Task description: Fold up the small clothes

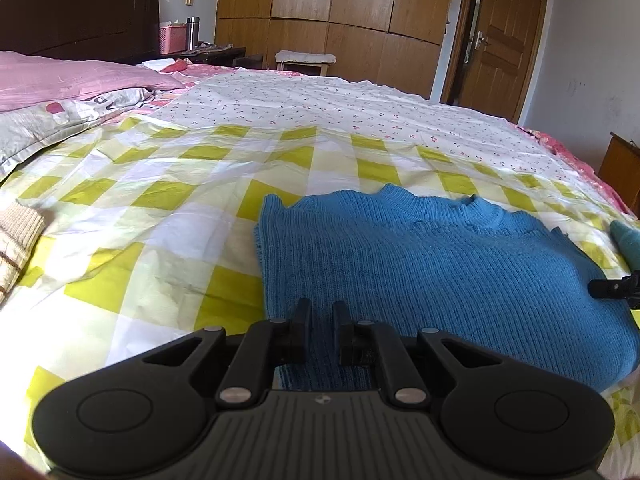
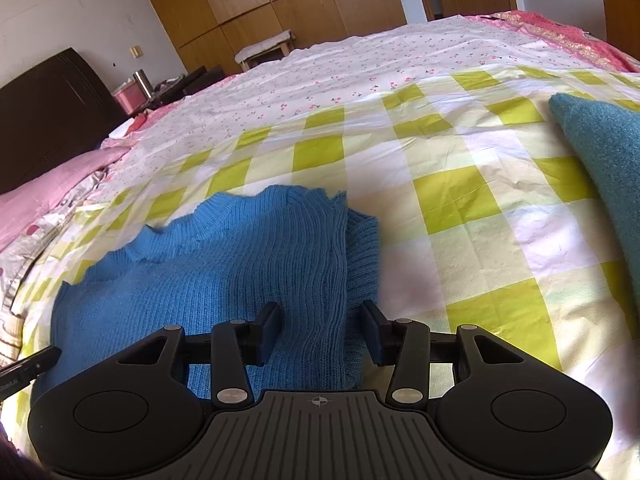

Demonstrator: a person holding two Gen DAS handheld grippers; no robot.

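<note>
Directly ahead of both grippers lies the blue sweater (image 1: 420, 272), partly folded on the checked sheet (image 1: 160, 240), collar end away from the person. Each gripper sits at the near hem — the left gripper (image 1: 322, 316) by the sweater's left side with jaws a narrow gap apart, the right gripper (image 2: 322, 320) wider open, straddling the folded right edge. Neither pinches cloth. Likely the hem goes forward next; open sheet lies beyond the collar, a teal garment (image 2: 600, 152) well off right, a beige knit (image 1: 16, 240) off left.
</note>
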